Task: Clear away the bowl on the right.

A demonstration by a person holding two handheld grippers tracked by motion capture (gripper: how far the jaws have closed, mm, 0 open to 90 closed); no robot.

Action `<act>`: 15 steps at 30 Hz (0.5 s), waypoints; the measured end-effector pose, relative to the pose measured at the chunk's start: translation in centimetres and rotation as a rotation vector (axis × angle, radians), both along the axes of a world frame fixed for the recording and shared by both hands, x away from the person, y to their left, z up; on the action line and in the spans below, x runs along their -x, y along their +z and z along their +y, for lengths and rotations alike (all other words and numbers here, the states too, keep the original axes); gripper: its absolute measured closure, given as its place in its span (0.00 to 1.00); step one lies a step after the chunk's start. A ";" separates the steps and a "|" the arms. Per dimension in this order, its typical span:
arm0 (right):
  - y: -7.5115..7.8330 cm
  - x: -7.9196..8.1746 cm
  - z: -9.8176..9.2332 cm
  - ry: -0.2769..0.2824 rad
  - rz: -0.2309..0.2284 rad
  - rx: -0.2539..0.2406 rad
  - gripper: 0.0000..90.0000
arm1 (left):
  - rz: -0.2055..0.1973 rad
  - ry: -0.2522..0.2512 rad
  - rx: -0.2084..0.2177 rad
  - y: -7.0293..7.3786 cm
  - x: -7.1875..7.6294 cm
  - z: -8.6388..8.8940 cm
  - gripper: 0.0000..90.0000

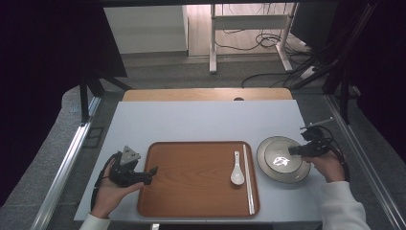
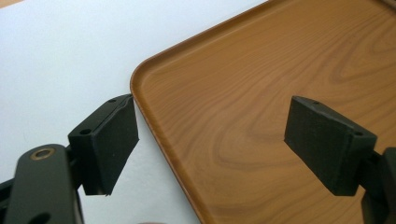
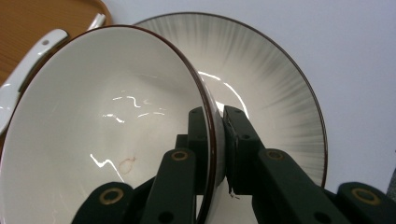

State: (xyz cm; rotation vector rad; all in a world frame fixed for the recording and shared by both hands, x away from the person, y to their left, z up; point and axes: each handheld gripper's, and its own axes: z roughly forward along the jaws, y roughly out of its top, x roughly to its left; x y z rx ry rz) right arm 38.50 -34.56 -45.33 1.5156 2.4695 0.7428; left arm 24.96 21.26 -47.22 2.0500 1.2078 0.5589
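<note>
White bowl [image 3: 107, 140], rim clamped, sits on grey plate [image 3: 275, 79].

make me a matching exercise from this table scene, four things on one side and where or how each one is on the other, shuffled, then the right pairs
Things:
1. bowl
2. spoon
3. plate
4. left tool

States:
A. lies on the brown tray, beside the chopsticks
B. open, one jaw on each side of the tray's edge
C. rim clamped by the right tool
D. on the white table right of the tray, under the bowl

Pairs: 1-C, 2-A, 3-D, 4-B
</note>
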 end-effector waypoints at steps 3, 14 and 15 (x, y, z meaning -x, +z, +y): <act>0.4 0.1 0.2 0.009 -0.008 -0.019 0.91 | -0.002 0.001 0.000 0.0 0.0 0.0 0.19; 1.7 0.6 1.2 0.043 -0.050 -0.029 0.91 | -0.002 0.004 0.002 0.0 0.0 0.1 0.19; 1.8 0.7 1.3 0.047 -0.055 -0.027 0.91 | -0.002 0.005 0.002 0.0 0.0 0.1 0.19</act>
